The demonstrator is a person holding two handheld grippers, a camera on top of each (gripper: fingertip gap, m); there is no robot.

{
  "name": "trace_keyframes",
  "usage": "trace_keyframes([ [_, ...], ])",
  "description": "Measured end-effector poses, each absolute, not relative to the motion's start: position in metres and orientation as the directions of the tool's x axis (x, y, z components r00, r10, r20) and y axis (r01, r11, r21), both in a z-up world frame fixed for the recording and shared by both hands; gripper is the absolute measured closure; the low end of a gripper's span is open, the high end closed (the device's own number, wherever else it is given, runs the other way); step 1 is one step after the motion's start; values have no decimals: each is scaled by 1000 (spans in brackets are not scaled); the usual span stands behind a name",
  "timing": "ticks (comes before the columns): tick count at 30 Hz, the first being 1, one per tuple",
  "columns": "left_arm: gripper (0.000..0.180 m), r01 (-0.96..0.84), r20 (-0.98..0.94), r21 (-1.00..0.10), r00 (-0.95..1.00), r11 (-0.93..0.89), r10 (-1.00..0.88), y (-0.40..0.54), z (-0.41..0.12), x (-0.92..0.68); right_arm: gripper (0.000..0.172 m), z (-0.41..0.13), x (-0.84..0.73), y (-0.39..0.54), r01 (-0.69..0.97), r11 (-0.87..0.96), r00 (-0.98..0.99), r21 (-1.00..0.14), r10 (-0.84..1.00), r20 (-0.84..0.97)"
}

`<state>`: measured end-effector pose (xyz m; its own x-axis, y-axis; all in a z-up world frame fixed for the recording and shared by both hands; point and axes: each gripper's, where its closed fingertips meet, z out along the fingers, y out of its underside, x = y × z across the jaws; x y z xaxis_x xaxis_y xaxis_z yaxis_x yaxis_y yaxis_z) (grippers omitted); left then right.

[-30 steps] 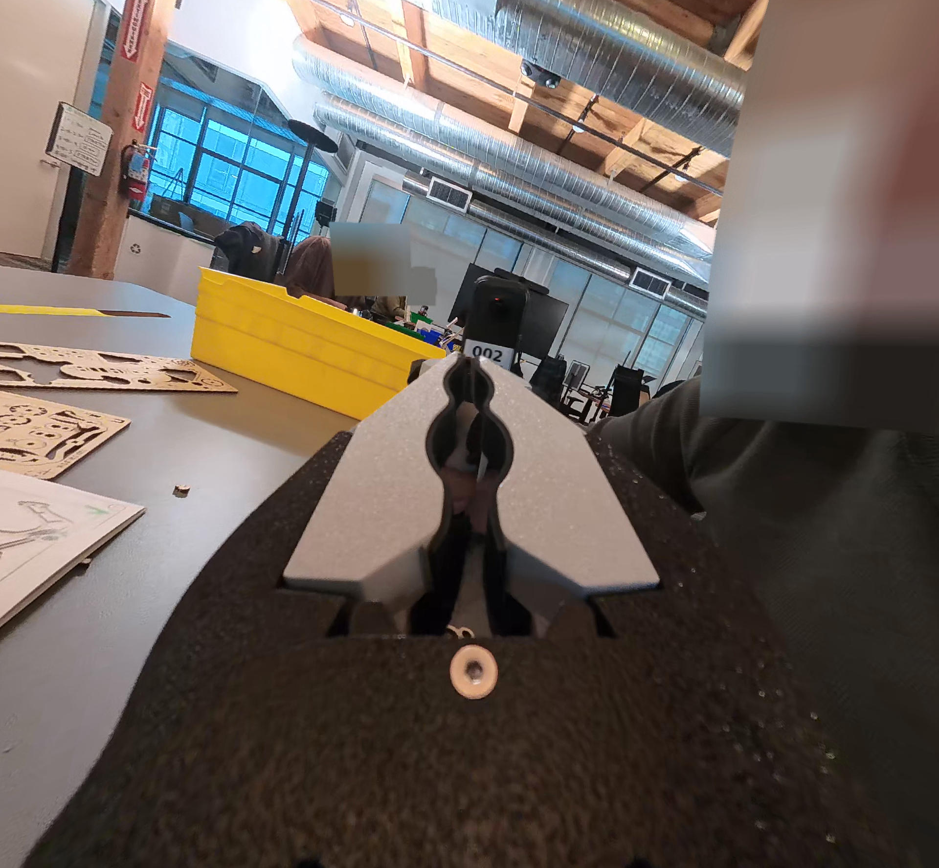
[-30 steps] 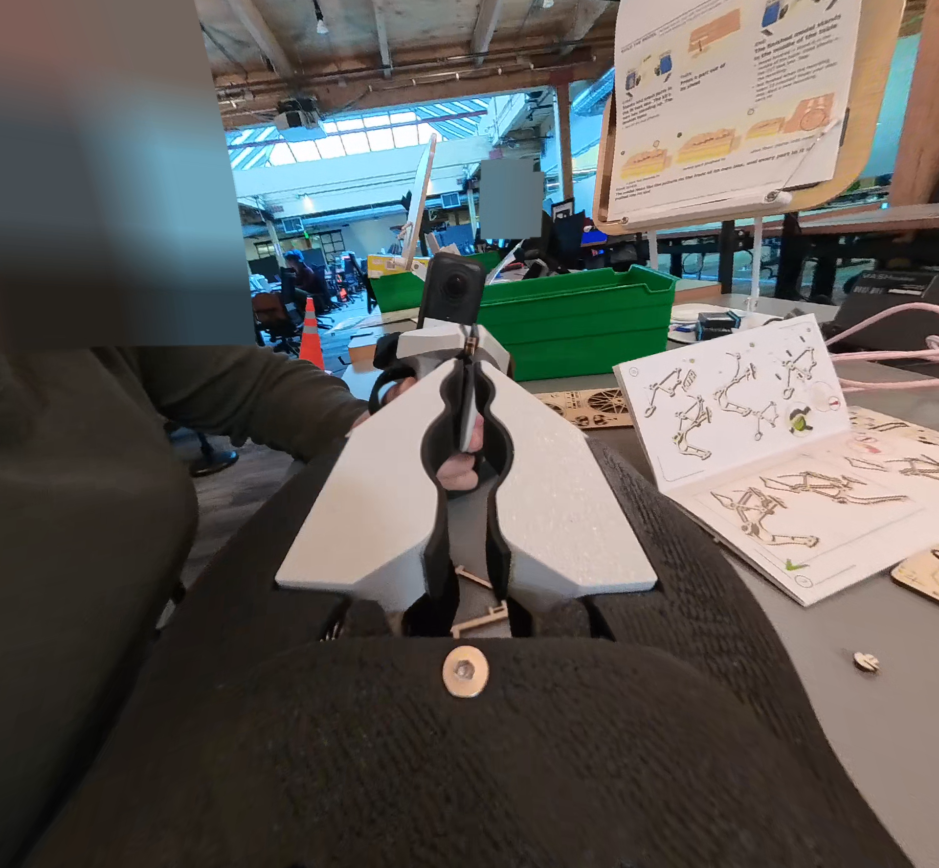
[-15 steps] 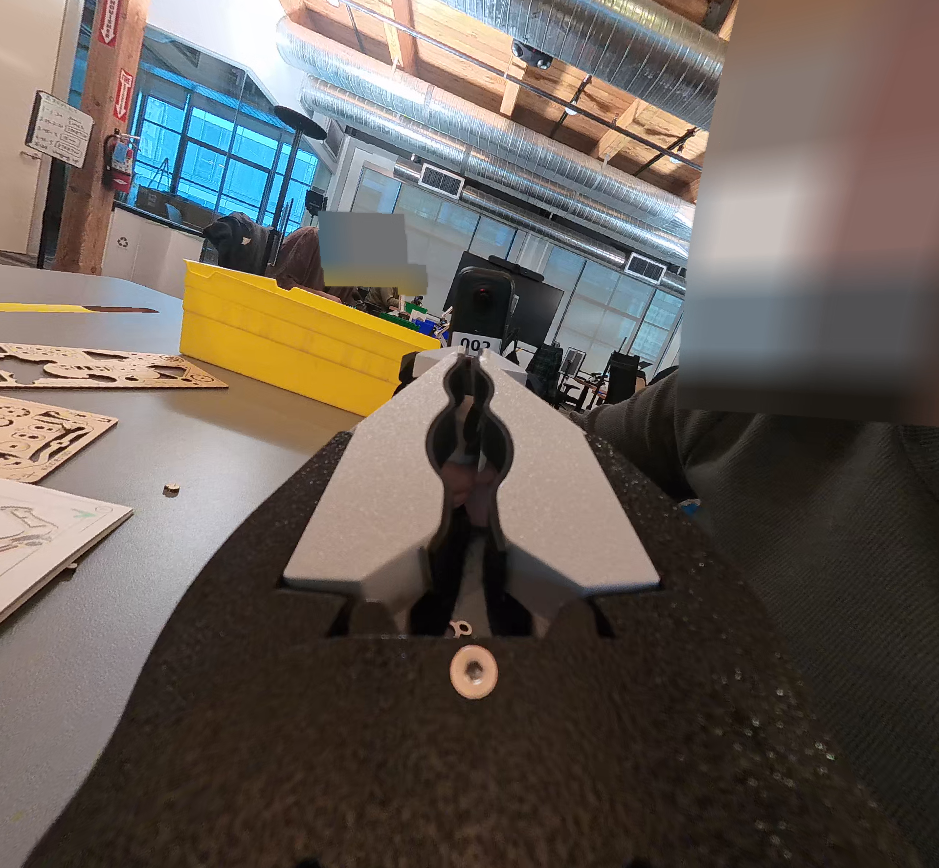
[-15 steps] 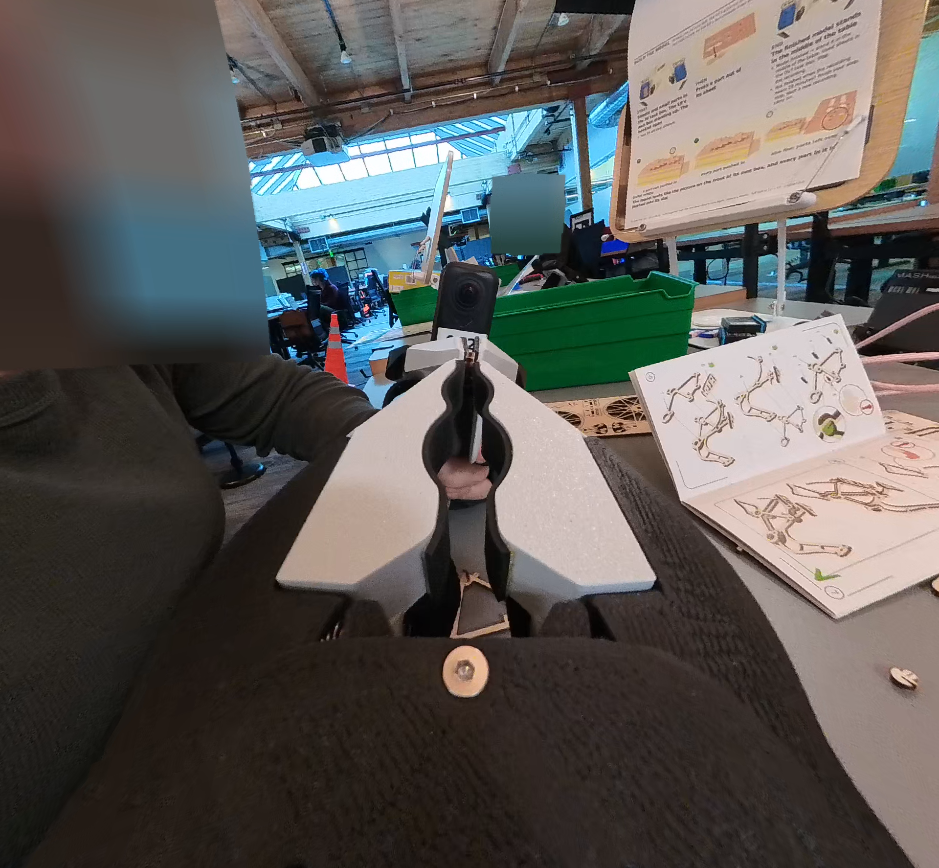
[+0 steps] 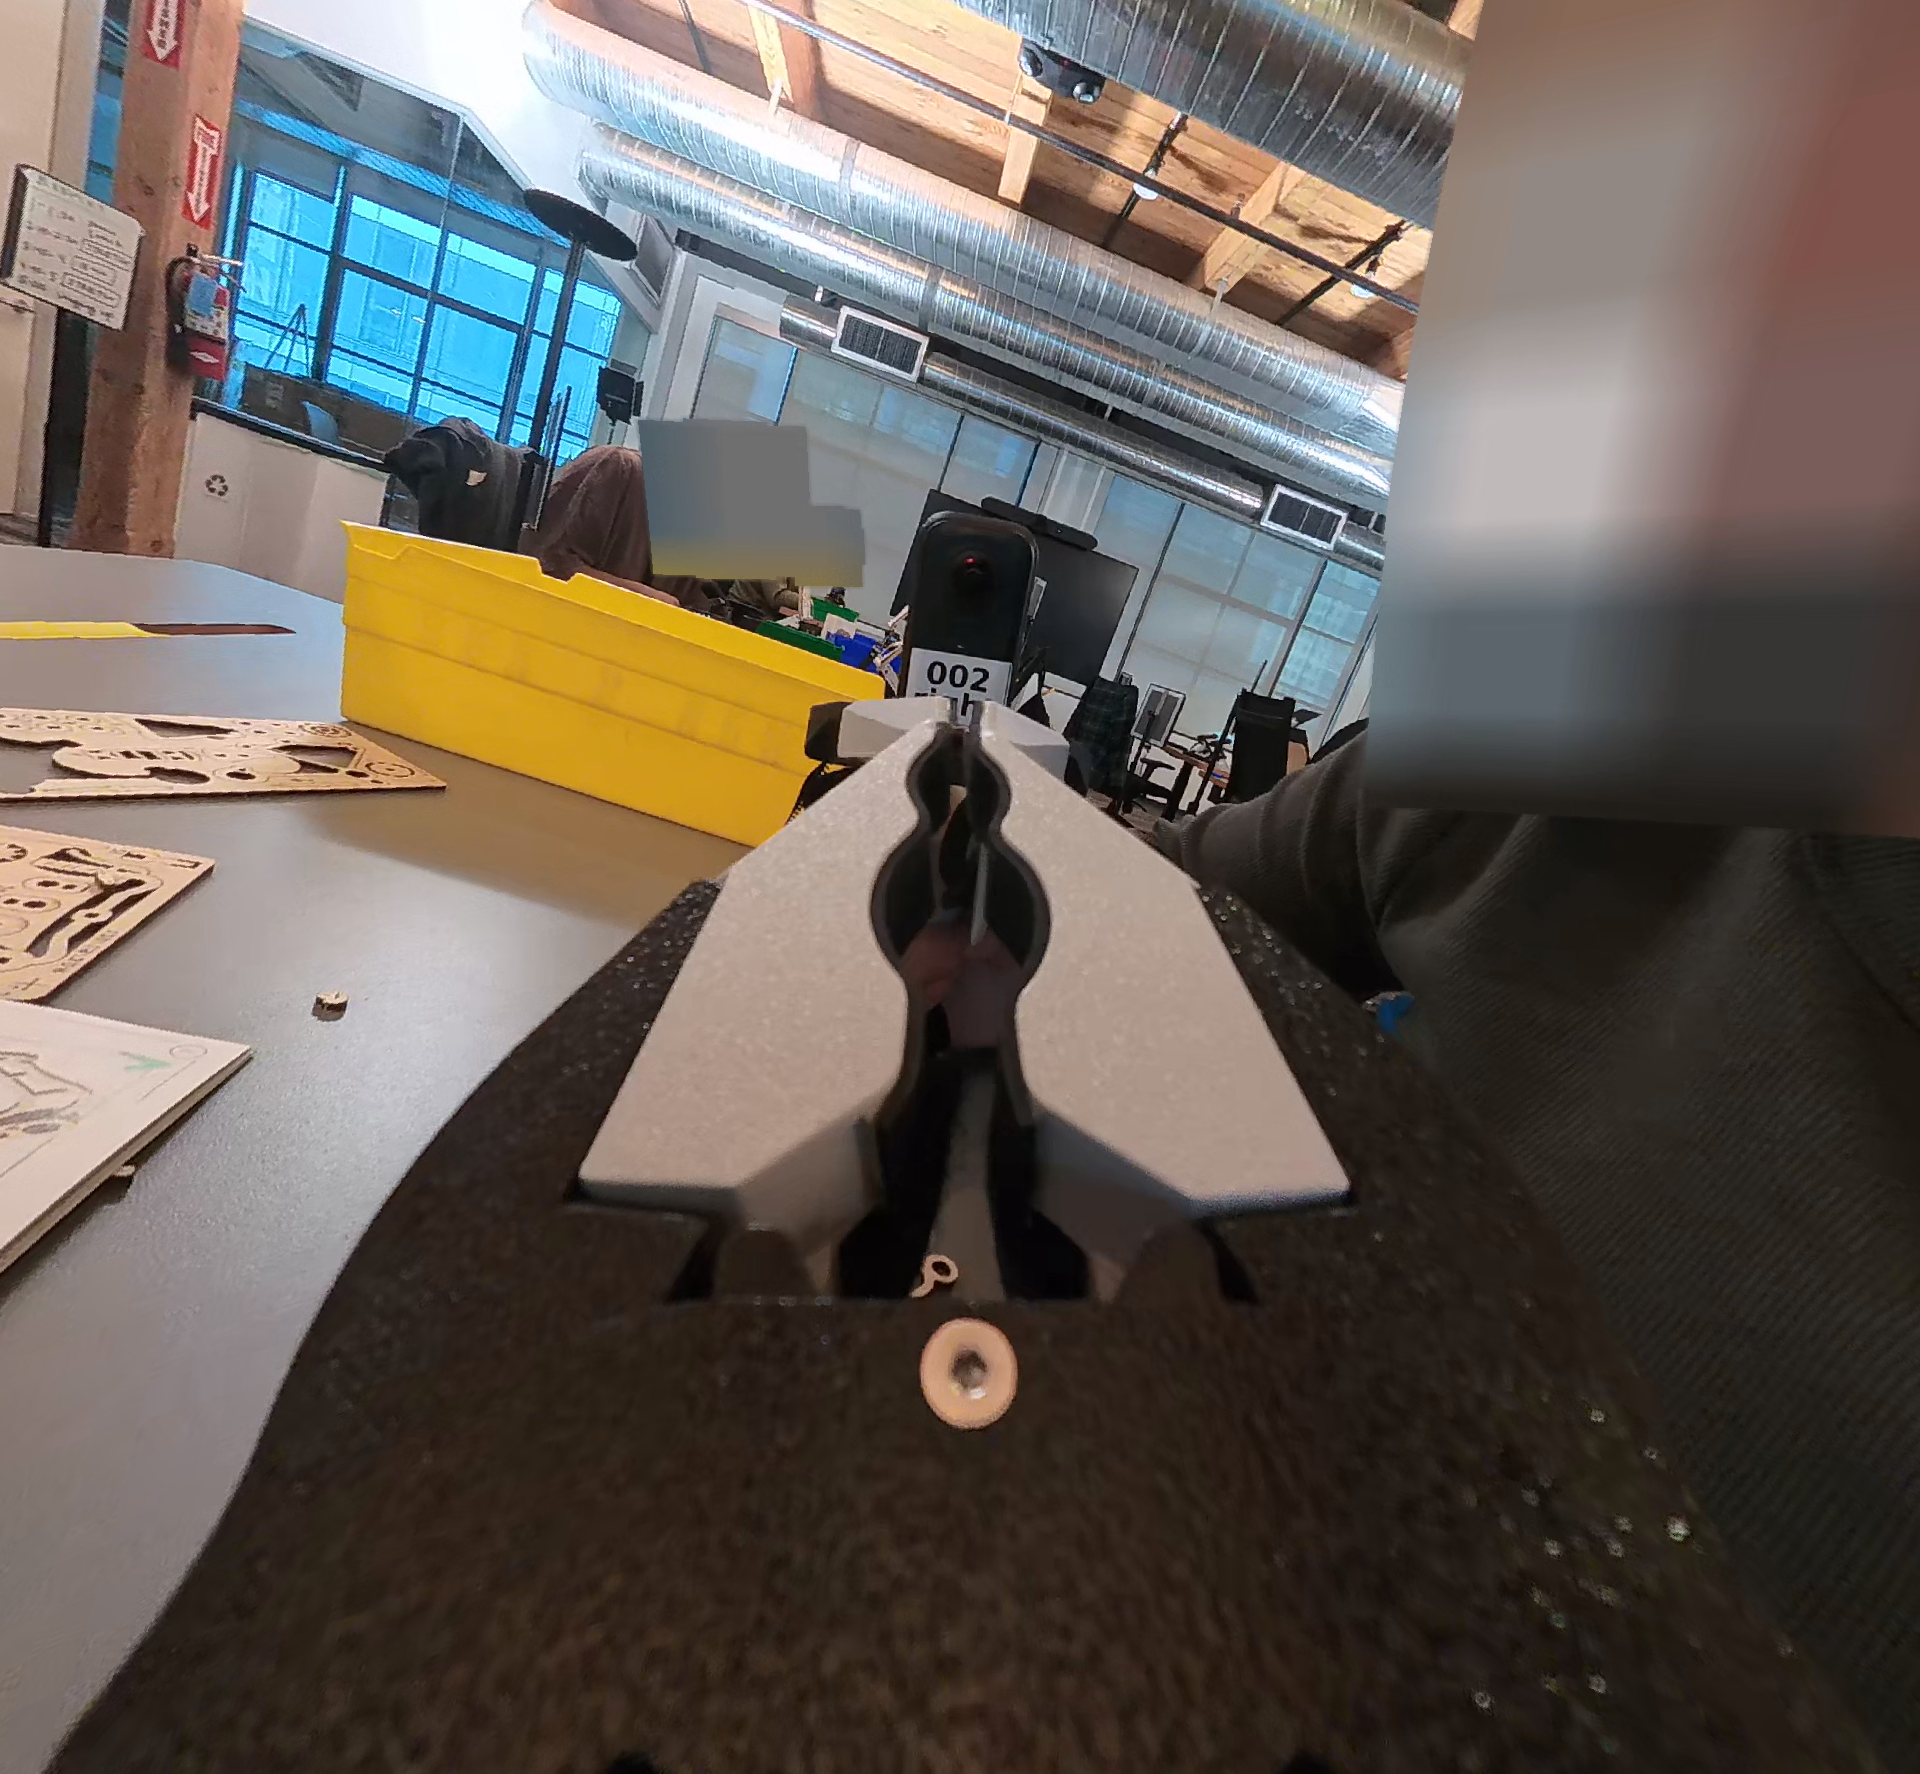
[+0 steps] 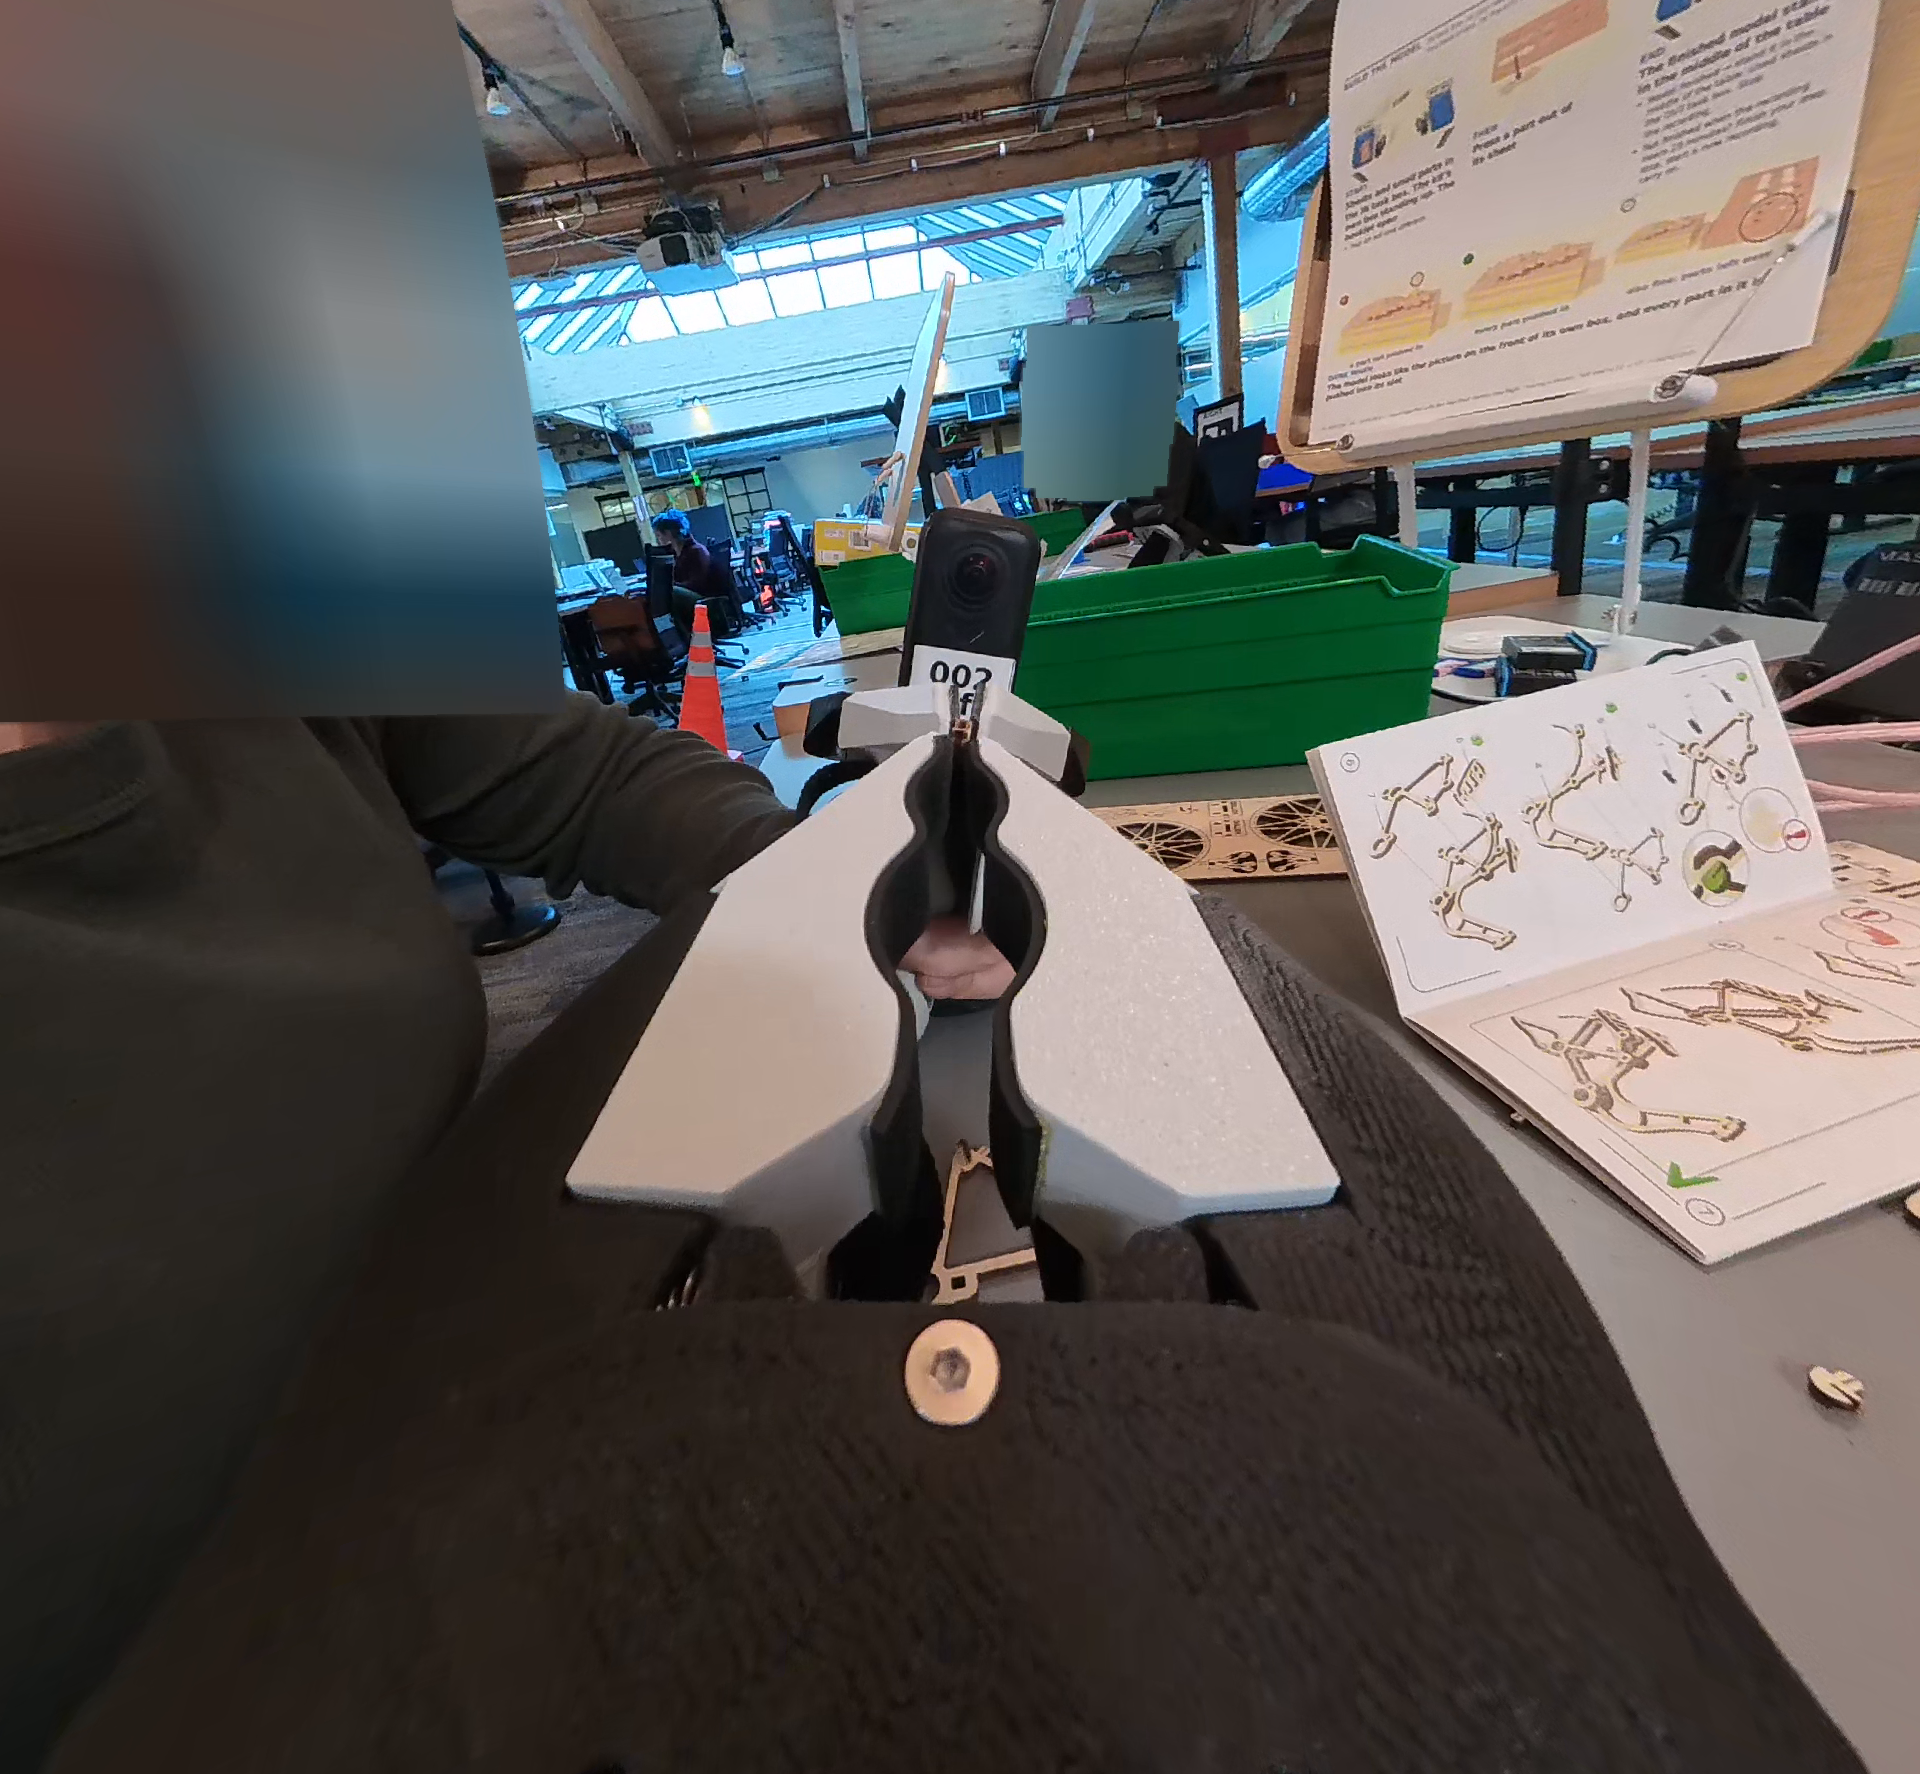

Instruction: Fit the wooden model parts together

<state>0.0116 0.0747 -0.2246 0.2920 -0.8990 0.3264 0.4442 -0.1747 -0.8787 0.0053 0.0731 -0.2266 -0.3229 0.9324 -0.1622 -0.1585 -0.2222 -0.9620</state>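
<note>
My two grippers meet tip to tip above the dark table [image 5: 436, 893]. In the left wrist view my left gripper [image 5: 961, 737] is shut, with the right gripper's grey tips [image 5: 961, 711] straight ahead of it. In the right wrist view my right gripper [image 6: 961, 750] is shut on a small brown wooden part [image 6: 961, 733] at its very tip. The left gripper [image 6: 966, 708] pinches the same spot from the far side. A thin wooden triangular frame [image 6: 977, 1236] shows below my right fingers, and a small wooden ring end [image 5: 937, 1272] shows below my left fingers.
A yellow bin [image 5: 582, 675], cut wooden sheets [image 5: 197, 758] and a booklet [image 5: 83, 1122] lie to the left. A green bin [image 6: 1226, 664], an open instruction booklet [image 6: 1621, 914], a wooden sheet [image 6: 1226, 836] and a board on a stand [image 6: 1590, 145] are to the right. The person's dark sleeve [image 6: 582, 810] is close by.
Both grippers stayed shut and tip to tip while shifting slightly. The wooden frame under my right fingers turned, from slanted strips to a full triangle outline.
</note>
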Motion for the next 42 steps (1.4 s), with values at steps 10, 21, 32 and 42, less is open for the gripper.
trace_keyframes([
  [10, 180, 431, 296, -891, 309, -144, -904, 74, -225, 12, 172, -226, 4, 71, -174, -171, -295, -970, 948, -115],
  [21, 180, 430, 296, -891, 305, -146, -905, 73, -225, 13, 172, -225, 1, 68, -165, -180, -308, -970, 944, -122],
  [32, 180, 240, 171, -967, 363, -85, -916, 76, -239, 14, 172, -240, 2, 71, -38, -51, -325, -998, 945, -36],
  [42, 180, -67, 16, -997, 395, -46, -919, 79, -269, 11, 172, -268, 0, 74, 136, 157, -312, -978, 944, 108],
])
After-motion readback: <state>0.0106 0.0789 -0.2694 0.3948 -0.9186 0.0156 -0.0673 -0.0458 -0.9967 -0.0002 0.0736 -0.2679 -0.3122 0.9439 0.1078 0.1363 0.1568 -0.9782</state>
